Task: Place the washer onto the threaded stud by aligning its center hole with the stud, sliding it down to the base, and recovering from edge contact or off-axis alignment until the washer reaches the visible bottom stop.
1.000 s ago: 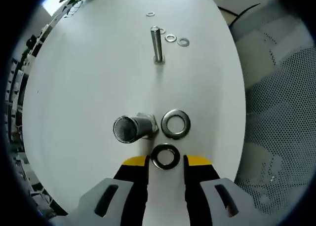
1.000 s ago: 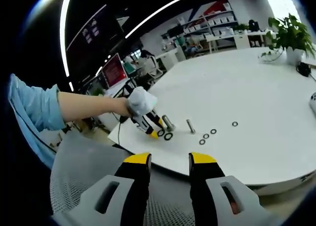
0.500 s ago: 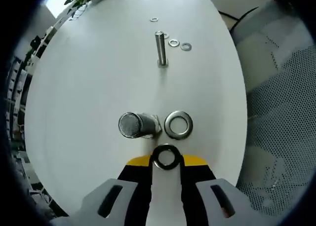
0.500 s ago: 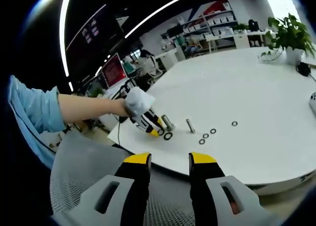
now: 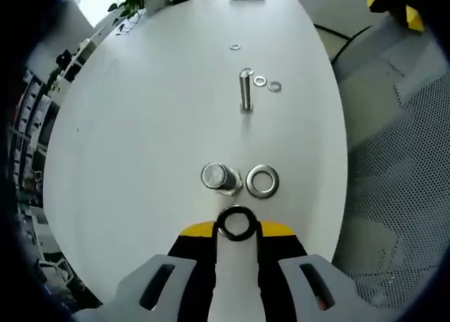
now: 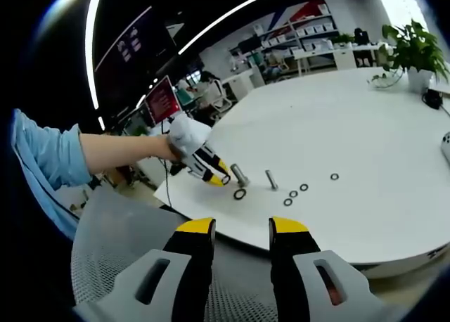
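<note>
The left tool (image 5: 238,228) has its yellow tips pinched tight on a dark ring, the washer (image 5: 236,223). It holds the washer up above the white worktop (image 5: 140,146). Right past it, on the worktop, stands a fat metal stud (image 5: 218,178) that points up at the camera. A second, shiny washer (image 5: 262,181) lies flat just beside that stud. Farther off stands a thin bolt (image 5: 245,90), with two small washers (image 5: 267,84) near its top end and one more tiny ring (image 5: 235,47) beyond. In the right gripper view, the right tool (image 6: 241,230) is held out over a gray mesh chair (image 6: 105,280), well apart from the parts. Its two yellow-tipped jaws are spread with nothing between them. From there you can see a person's arm in a blue sleeve (image 6: 42,160) reaching out to the left tool (image 6: 218,180) at the worktop (image 6: 351,132) edge. A green plant (image 6: 411,48) sits at the far side.
</note>
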